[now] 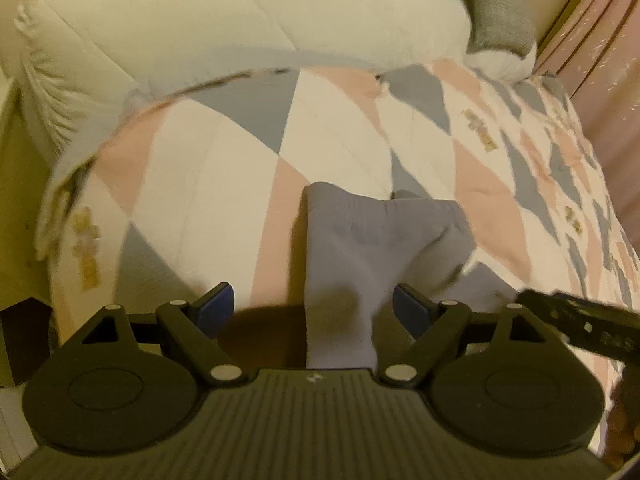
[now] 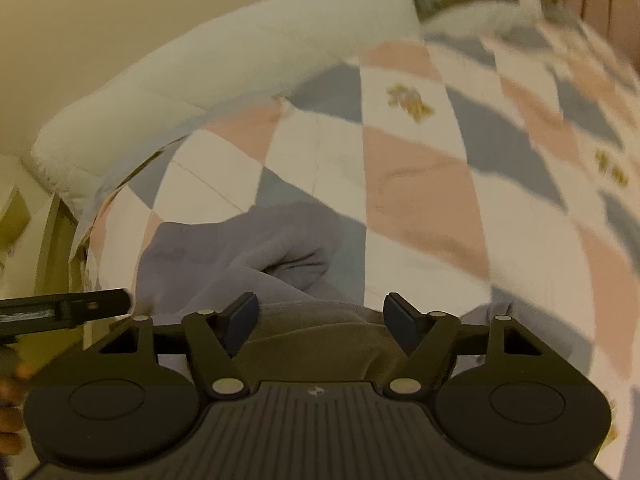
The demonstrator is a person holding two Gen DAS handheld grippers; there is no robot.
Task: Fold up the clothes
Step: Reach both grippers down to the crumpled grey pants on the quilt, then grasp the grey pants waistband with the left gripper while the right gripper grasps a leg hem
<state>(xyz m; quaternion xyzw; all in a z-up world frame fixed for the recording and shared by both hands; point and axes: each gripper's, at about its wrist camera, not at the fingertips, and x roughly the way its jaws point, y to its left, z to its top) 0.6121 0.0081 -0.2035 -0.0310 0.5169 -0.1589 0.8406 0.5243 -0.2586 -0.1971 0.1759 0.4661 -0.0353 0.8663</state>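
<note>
Both spread wide, left gripper (image 1: 310, 310) and right gripper (image 2: 320, 318), over a rumpled lavender garment (image 1: 372, 236) on the quilted bed (image 1: 224, 184), seemingly clear of the garment.

Both views are dim and carry a warm yellow cast. Motion blur smears the patterned quilt (image 1: 340, 132) and the white duvet (image 1: 240, 20), most heavily toward the right edge in the right wrist view. Fisheye distortion bows the bed into a dome and darkens the corners. A soft dark shadow lies on the grey garment (image 1: 352, 248) just ahead of the tongs (image 1: 313, 304).
</note>
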